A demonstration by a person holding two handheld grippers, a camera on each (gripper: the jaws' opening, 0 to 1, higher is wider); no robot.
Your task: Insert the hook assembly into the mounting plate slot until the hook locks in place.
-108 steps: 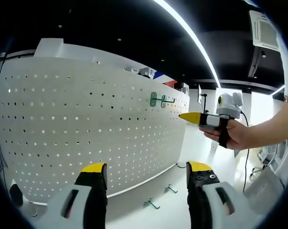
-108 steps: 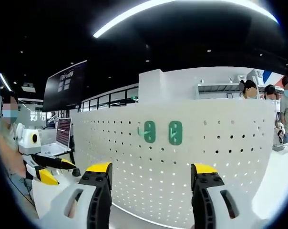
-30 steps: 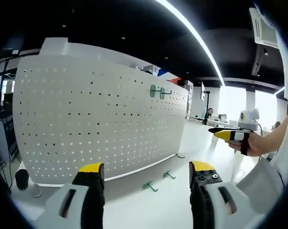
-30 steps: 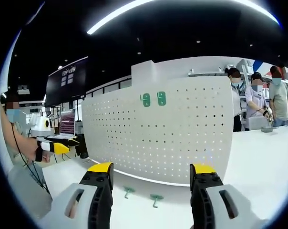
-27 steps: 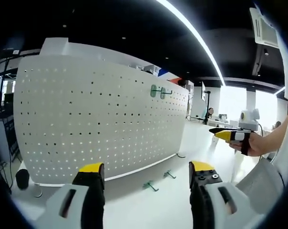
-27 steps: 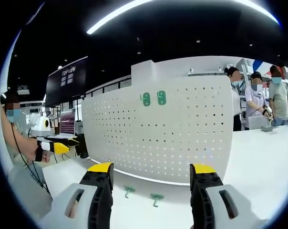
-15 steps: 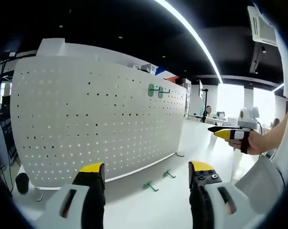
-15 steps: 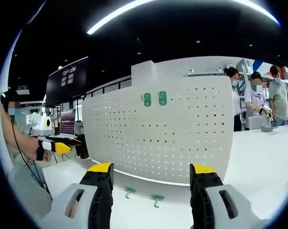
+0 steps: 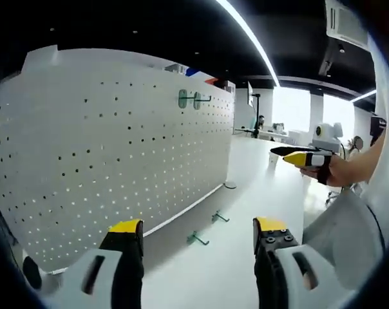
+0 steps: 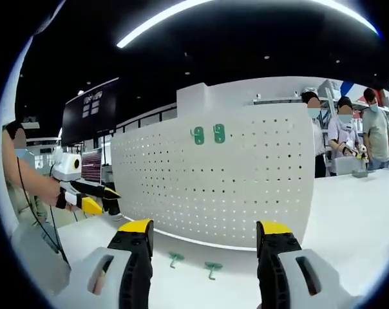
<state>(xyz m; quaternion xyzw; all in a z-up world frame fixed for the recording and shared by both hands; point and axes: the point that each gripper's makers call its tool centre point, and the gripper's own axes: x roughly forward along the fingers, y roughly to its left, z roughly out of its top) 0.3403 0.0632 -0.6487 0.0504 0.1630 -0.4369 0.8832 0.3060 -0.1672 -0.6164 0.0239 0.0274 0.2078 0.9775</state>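
Now your left gripper [image 9: 198,228] and right gripper [image 10: 204,228] are both spread wide, holding nothing, two green hooks [image 10: 193,262] on the white table [image 10: 349,212], just before the pegboard [image 10: 246,180].

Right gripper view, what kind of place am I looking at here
Likely an open lab or demo hall: a white pegboard standing on a white table, a wall monitor, and people at benches behind.

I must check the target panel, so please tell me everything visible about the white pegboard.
The white pegboard stands upright on the white table, its face covered in rows of small round holes. It looks like painted metal or plastic. Two green hooks hang side by side near its top edge; two more green hooks lie on the table at its foot. Neither gripper touches it.
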